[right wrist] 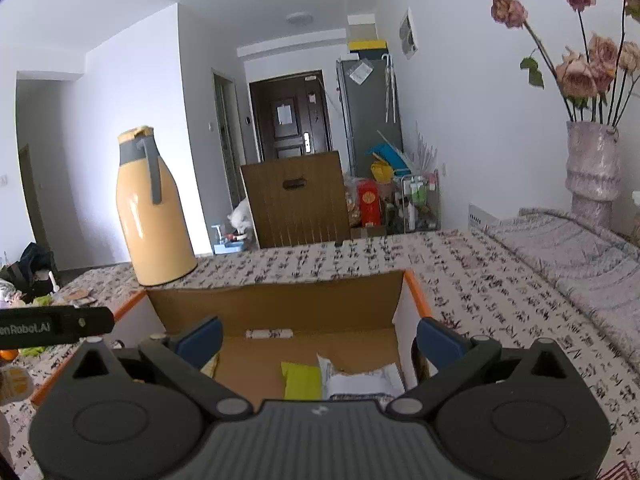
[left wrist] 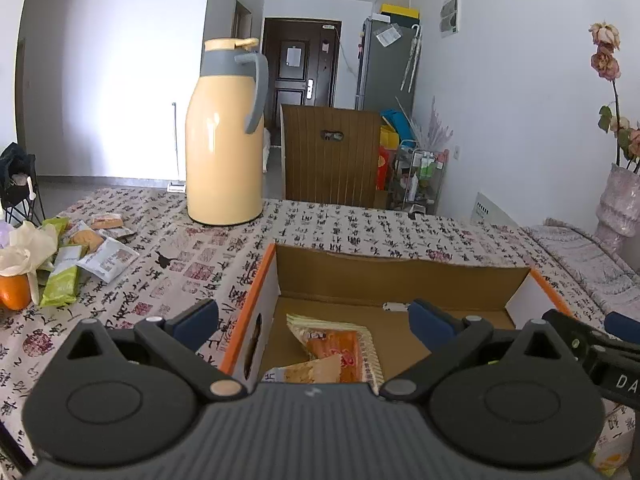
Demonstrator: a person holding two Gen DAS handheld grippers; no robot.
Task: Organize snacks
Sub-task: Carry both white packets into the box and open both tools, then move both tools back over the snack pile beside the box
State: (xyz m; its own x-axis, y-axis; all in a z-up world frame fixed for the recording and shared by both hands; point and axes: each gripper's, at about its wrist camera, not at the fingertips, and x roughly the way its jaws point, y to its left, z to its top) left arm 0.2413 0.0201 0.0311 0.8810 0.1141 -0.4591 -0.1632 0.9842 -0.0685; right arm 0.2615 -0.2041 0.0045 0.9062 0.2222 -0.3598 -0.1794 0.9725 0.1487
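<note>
- An open cardboard box with orange-edged rim (left wrist: 404, 266) sits on a surface covered by a cloth printed with black calligraphy and red seals (left wrist: 168, 264), near the camera and right of centre in the left wrist view.
- The left gripper (left wrist: 316, 320) hangs over the box's near left part, released, its blue-padded jaws spread wide with nothing between them.
- Below it, on the box floor, lie an orange-and-white wrapped snack packet (left wrist: 340, 344) and a paler orange packet (left wrist: 308, 372) overlapping its near edge.
- The right gripper (right wrist: 320, 340) hangs over the box's right part, likewise released and empty.
- Beneath it rest a lime-green snack packet (right wrist: 300, 380) and a white crinkled packet (right wrist: 360, 384), side by side and touching.
- A small white wrapped sweet (right wrist: 269, 334) lies against the far wall inside the box.
- A pile of loose snack packets, green, white and biscuit-printed (left wrist: 84, 256), waits on the surface well to the left of the box, beside an orange fruit (left wrist: 14, 292).
- A tall cream-yellow thermos jug with grey handle (left wrist: 224, 136) stands upright on the far side of the surface.
- A pale textured vase of dried pink roses (right wrist: 592, 164) stands far right.
</note>
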